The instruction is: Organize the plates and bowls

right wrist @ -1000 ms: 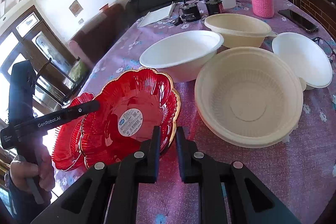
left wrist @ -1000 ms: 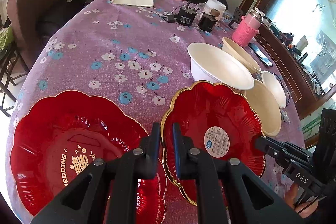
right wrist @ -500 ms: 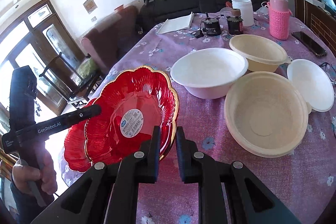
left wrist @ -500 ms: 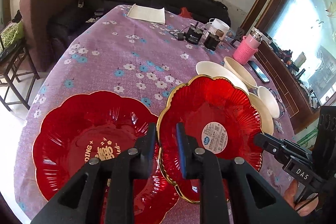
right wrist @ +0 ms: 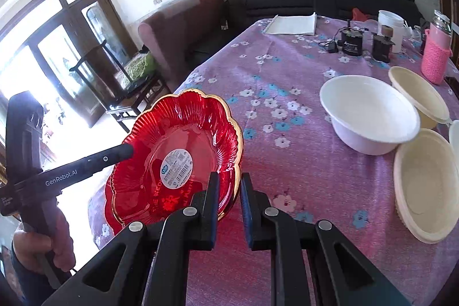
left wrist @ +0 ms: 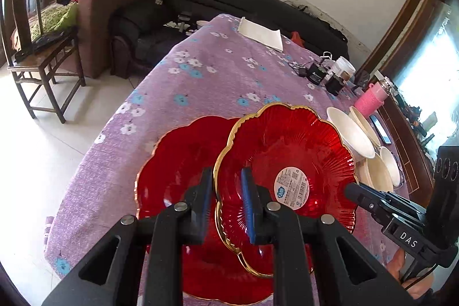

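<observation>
A red scalloped plate with a gold rim [left wrist: 287, 159] is held clear of the worktop [left wrist: 200, 82] between both tongs. The left tongs [left wrist: 226, 202] are clamped on the plate's near-left rim, which passes between the two blue-lined pads, and the right tongs [right wrist: 228, 200] are clamped on the opposite edge, where the gold rim is seen caught between the pads. In the left wrist view the right tongs are seen reaching in from the lower right to the plate's edge; in the right wrist view the left tongs are seen reaching in from the left, gripped by a hand [right wrist: 43, 245].

A round white sticker with a barcode [left wrist: 292, 187] is stuck in the middle of the held plate. The plate is tilted and hangs above a second red plate [left wrist: 175, 171], which lies flat on the purple flowered cloth near the worktop's edge and is partly covered by the held one.

Farther along the worktop a white bowl [right wrist: 370, 113] is set, with a cream bowl [right wrist: 418, 93] just behind it and another cream bowl [right wrist: 427, 182] nearer the camera. A pink knitted bottle sleeve [right wrist: 436, 59], two small dark devices and a folded white cloth [right wrist: 292, 23] are placed toward the far end.
</observation>
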Available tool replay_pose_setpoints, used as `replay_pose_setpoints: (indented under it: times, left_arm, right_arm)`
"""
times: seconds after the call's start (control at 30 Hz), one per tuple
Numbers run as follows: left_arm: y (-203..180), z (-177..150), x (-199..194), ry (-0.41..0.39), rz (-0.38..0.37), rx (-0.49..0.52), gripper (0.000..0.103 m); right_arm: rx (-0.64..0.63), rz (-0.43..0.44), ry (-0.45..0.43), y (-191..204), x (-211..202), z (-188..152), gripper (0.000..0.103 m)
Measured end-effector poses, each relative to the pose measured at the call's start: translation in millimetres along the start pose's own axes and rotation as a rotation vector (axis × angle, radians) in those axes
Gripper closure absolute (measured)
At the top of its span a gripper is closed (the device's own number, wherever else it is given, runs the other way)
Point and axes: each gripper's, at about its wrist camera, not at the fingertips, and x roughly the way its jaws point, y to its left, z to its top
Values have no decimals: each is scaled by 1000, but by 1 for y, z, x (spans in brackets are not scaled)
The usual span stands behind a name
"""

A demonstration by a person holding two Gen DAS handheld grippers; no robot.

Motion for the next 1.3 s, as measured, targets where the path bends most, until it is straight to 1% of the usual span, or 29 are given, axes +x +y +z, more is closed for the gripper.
replay_pose_setpoints:
  times: [0.13, 0.3, 0.7, 0.77, 1.0, 1.1, 1.13, 1.17, 1.27, 1.3]
  left_arm:
    - [23, -8, 2, 7, 15, -48, 85]
    - [39, -15, 6, 15, 25, -87, 85]
    - [44, -14, 13, 17, 42, -87, 84]
    - [42, -15, 12, 18, 48, -77, 80]
    - [34, -13, 14, 23, 73, -53, 71]
    - [30, -13, 15, 29, 74, -40, 61]
    - [29, -13, 15, 32, 78, -35, 54]
    - [27, -13, 15, 36, 80, -26, 50]
    - [21, -13, 17, 45, 89, -5, 43]
    - [20, -13, 18, 46, 92, -1, 42]
  right_arm:
    - [-49, -7, 29, 20, 19, 1, 87]
    - [-73, -11, 78, 28, 42, -2, 87]
    - [-85, -27, 128, 27, 65, -6, 87]
    - [-85, -27, 136, 27, 67, -7, 87]
    - [-76, -21, 153, 26, 70, -9, 87]
    - [-70, -18, 159, 26, 71, -8, 87]
    - [-70, -18, 160, 26, 71, -9, 87]
    - [-69, -20, 162, 26, 71, -8, 86]
    - [-63, -16, 173, 26, 72, -8, 83]
    - [-61, -12, 172, 26, 71, -8, 82]
